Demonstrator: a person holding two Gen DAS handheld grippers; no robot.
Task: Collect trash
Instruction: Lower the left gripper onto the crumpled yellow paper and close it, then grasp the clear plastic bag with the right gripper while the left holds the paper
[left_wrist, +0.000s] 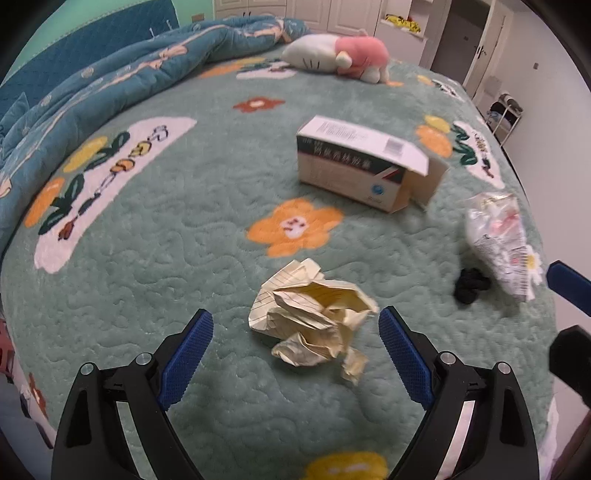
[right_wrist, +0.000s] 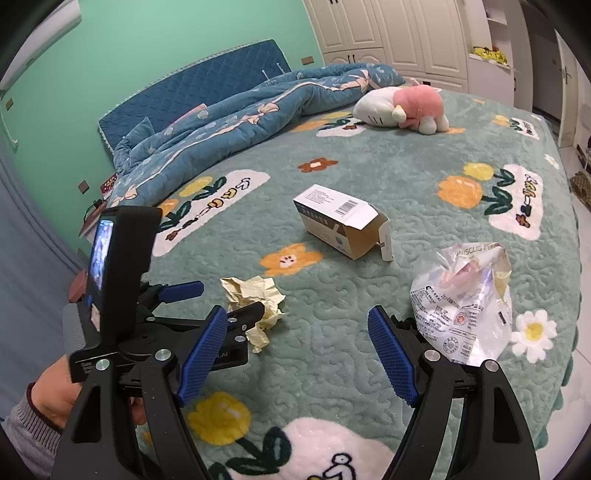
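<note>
A crumpled ball of yellow lined paper (left_wrist: 310, 317) lies on the green flowered bed cover (left_wrist: 147, 266). My left gripper (left_wrist: 295, 315) hangs just over it, jaws wide open, one blue pad on each side of the paper and neither touching it. The right wrist view shows the same paper (right_wrist: 255, 295) with the left gripper (right_wrist: 232, 297) coming at it from the left. My right gripper (right_wrist: 297, 314) is open over bare cover with nothing between its fingers. A crinkled clear plastic wrapper (right_wrist: 465, 306) lies just right of its right finger. An open cardboard box (right_wrist: 340, 221) lies farther back.
A small black thing (left_wrist: 471, 284) lies beside the wrapper (left_wrist: 498, 240). A pink and white plush toy (right_wrist: 402, 107) and a bunched blue quilt (right_wrist: 229, 122) lie at the far side. The bed's edge runs close on the right, with white floor (right_wrist: 580, 354) beyond.
</note>
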